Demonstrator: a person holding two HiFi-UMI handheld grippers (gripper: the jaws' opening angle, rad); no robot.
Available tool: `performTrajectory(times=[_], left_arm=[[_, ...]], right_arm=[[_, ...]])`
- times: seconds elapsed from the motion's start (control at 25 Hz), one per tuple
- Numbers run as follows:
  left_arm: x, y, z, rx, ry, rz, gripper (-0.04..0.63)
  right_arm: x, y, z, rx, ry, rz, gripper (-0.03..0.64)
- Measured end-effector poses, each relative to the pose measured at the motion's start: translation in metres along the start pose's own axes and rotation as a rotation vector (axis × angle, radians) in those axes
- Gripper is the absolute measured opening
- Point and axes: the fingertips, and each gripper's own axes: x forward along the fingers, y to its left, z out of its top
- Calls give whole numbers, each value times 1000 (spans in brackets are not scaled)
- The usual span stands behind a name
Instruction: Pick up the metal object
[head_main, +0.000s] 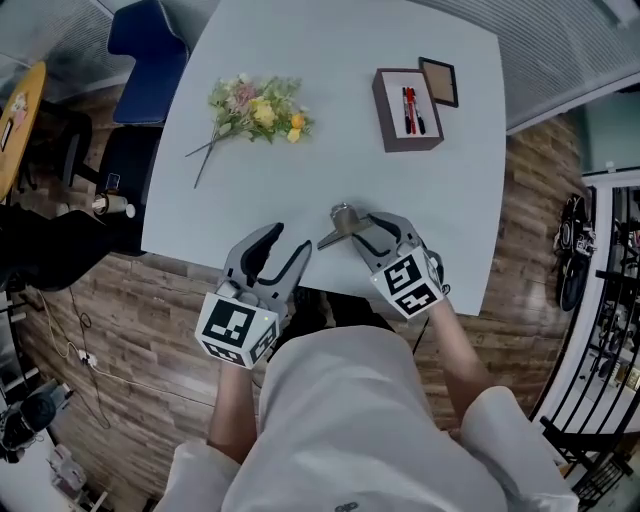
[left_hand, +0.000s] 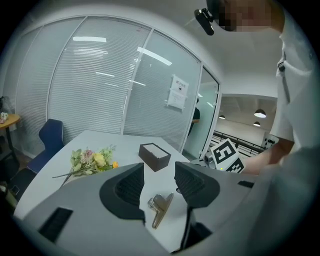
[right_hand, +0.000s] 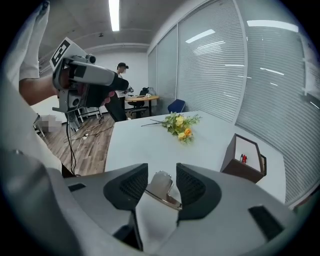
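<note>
The metal object (head_main: 340, 222), a shiny clip-like piece with a round head and a flat handle, lies on the white table (head_main: 330, 150) near its front edge. My right gripper (head_main: 360, 232) is open, its jaws either side of the object's head, and in the right gripper view the metal object (right_hand: 161, 187) sits in the gap of the right gripper (right_hand: 161, 182). My left gripper (head_main: 290, 242) is open and holds nothing, just left of the object. In the left gripper view the metal object (left_hand: 159, 209) lies just beyond the jaws of the left gripper (left_hand: 159, 182).
A bunch of flowers (head_main: 255, 108) lies at the far left of the table. A dark brown box (head_main: 407, 110) with red and black pens stands at the far right, a small frame (head_main: 439, 82) beside it. A blue chair (head_main: 145, 60) stands past the table's left side.
</note>
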Motion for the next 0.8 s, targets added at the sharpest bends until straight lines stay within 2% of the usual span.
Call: performTrajectory(times=[0.8], left_arm=[[18,-4,-14,-66,37,127,204]], right_arm=[[69,-6,-40,-152,124,271,187]])
